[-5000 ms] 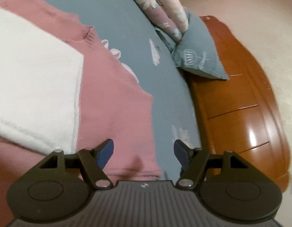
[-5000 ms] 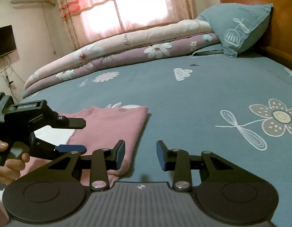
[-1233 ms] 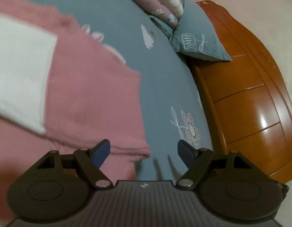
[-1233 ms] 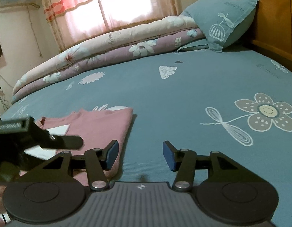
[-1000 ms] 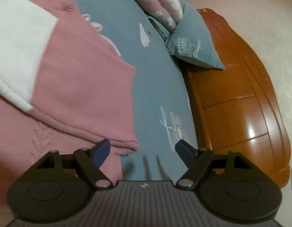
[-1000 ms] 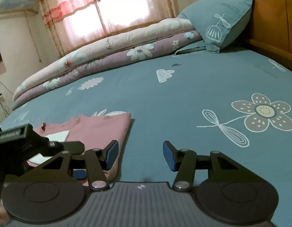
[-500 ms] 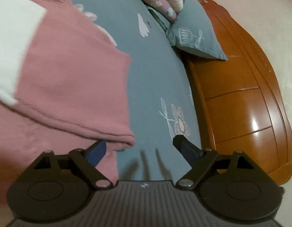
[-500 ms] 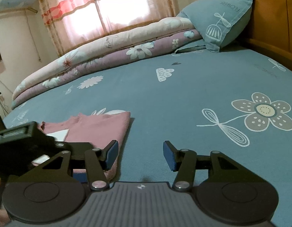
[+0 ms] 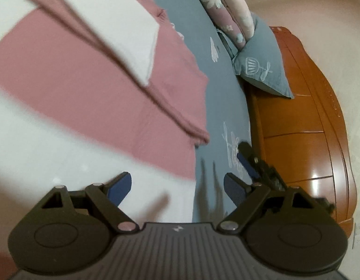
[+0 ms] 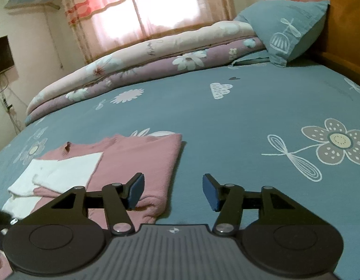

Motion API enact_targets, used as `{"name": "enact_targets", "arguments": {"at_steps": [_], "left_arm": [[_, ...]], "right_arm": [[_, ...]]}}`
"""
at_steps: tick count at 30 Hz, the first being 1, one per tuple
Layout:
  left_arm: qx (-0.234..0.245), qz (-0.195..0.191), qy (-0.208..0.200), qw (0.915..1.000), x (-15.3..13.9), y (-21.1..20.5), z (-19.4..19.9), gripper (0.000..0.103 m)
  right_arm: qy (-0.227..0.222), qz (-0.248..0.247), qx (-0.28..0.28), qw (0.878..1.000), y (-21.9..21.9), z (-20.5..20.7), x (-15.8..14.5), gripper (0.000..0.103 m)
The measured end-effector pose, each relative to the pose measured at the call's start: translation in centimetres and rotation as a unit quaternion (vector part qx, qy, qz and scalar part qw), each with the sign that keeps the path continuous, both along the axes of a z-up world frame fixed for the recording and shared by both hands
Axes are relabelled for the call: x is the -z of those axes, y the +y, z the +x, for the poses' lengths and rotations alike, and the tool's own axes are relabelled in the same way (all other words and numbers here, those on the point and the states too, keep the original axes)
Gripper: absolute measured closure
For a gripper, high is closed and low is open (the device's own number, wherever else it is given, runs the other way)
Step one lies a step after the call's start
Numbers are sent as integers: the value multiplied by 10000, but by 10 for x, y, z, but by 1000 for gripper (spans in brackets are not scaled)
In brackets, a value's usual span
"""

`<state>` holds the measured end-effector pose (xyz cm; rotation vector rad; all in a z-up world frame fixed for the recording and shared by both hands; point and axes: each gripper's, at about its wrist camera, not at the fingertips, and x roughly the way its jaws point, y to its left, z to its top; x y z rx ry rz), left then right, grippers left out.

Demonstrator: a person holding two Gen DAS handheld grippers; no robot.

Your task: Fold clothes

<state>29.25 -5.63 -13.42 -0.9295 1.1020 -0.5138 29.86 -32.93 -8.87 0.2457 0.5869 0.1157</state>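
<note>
Knit pink-and-white sweater [image 10: 138, 163], folded rectangular

Faint cursive writing is showing on the pale pink band of the rolled quilt [image 10: 154, 46], too blurred to read. A small white emblem is sitting on the grey gripper body [image 10: 173, 230]; it spells no letters. Nothing else is legible.

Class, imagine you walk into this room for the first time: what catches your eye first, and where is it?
The pink-and-white garment, folded on the blue flowered bedsheet, lies left of centre. Behind it a rolled floral quilt runs along the bed's far side, under the bright curtained window. Nearest the camera, the right gripper stands open and empty beside the garment's edge.
</note>
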Motion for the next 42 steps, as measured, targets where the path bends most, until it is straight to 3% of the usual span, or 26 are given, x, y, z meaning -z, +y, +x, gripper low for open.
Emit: {"name": "enact_targets", "arguments": {"at_steps": [12, 16, 19, 21, 24, 27, 33, 36, 42], "left_arm": [[-205, -111, 398, 9989, 6, 33, -98, 17], [-202, 137, 142, 9996, -10, 41, -102, 17], [-667, 310, -270, 9969, -30, 61, -92, 17], [-1078, 376, -313, 9930, -38, 82, -86, 17], [-1614, 604, -236, 9848, -36, 110, -84, 16], [-2080, 763, 122, 9751, -16, 135, -92, 17], [-2443, -84, 295, 9692, 20, 163, -126, 16], [-2426, -244, 273, 9694, 25, 165, -133, 16], [-2361, -379, 422, 9701, 26, 168, -144, 16]], "right_arm": [[-48, 304, -212, 9993, 5, -9, -12, 38], [13, 578, -476, 9972, 11, -10, -15, 31], [168, 934, -755, 9926, 18, -8, -15, 28], [353, 1290, -976, 9862, 25, -4, -12, 25], [567, 1552, -1289, 9778, 39, -1, -8, 22], [753, 1624, -1538, 9718, 56, 1, -2, 20], [1416, 1769, -1423, 9635, 70, -1, 24, 19], [1732, 1686, -1278, 9619, 74, -9, 37, 19], [1805, 2051, -792, 9587, 67, -52, 44, 17]]}}
